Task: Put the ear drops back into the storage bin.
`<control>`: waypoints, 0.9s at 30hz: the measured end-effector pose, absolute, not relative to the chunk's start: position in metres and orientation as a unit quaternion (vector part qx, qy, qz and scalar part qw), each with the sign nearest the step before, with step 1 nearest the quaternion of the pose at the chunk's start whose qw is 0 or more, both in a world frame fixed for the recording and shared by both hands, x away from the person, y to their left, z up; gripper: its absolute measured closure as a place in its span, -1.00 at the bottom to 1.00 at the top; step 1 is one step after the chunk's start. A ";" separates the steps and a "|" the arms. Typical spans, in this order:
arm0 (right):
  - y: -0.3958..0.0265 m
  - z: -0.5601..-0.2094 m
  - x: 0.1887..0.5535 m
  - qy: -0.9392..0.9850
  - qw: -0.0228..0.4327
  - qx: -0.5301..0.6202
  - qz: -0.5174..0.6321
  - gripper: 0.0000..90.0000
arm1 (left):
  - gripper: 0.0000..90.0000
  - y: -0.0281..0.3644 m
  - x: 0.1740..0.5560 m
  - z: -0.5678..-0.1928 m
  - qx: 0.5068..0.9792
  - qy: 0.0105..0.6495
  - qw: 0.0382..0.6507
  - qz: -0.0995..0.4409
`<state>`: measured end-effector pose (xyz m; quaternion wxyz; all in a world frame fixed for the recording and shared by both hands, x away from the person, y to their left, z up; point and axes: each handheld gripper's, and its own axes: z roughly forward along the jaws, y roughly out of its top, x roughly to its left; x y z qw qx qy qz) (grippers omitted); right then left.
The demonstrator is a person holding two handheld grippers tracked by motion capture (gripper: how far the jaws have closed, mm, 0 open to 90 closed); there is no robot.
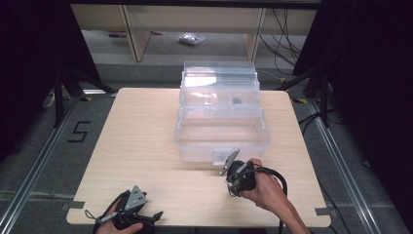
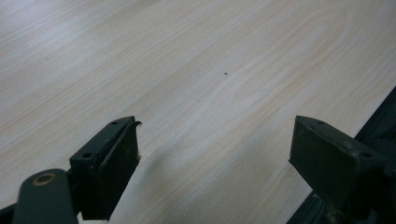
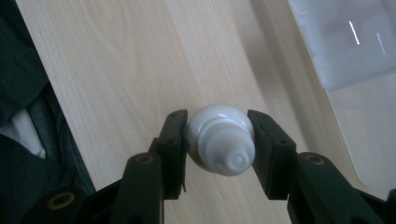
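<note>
While the right gripper [image 3: 218, 140] clamps a small white bottle [image 3: 220, 139] between its jaws above the table [image 1: 146, 146], pickup looks done; placing into the clear box [image 1: 221, 131] just ahead probably remains. Left gripper [image 2: 215, 158] sits released, empty.

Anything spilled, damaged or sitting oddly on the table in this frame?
Nothing stands out. The clear plastic box sits square and open on the table, the right tool grips a small white bottle cleanly, and the left tool is open over bare wood.
</note>
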<state>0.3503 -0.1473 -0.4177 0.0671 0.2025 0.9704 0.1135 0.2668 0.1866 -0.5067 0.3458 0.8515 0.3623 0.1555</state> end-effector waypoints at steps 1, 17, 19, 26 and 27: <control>-0.147 -0.417 0.352 0.973 0.067 0.188 0.114 0.34 | -0.67 0.187 0.267 -0.507 0.852 0.361 0.344 0.156; -0.155 -0.393 0.364 0.972 0.065 0.200 0.107 0.34 | -0.67 0.187 0.267 -0.507 0.852 0.362 0.344 0.156; -0.156 -0.391 0.364 0.971 0.063 0.205 0.106 0.34 | -0.67 0.187 0.267 -0.507 0.852 0.362 0.344 0.156; -0.158 -0.380 0.370 0.969 0.064 0.215 0.102 0.34 | -0.67 0.187 0.267 -0.507 0.853 0.361 0.344 0.156; -0.159 -0.379 0.372 0.971 0.065 0.207 0.100 0.34 | -0.67 0.187 0.267 -0.507 0.852 0.362 0.345 0.156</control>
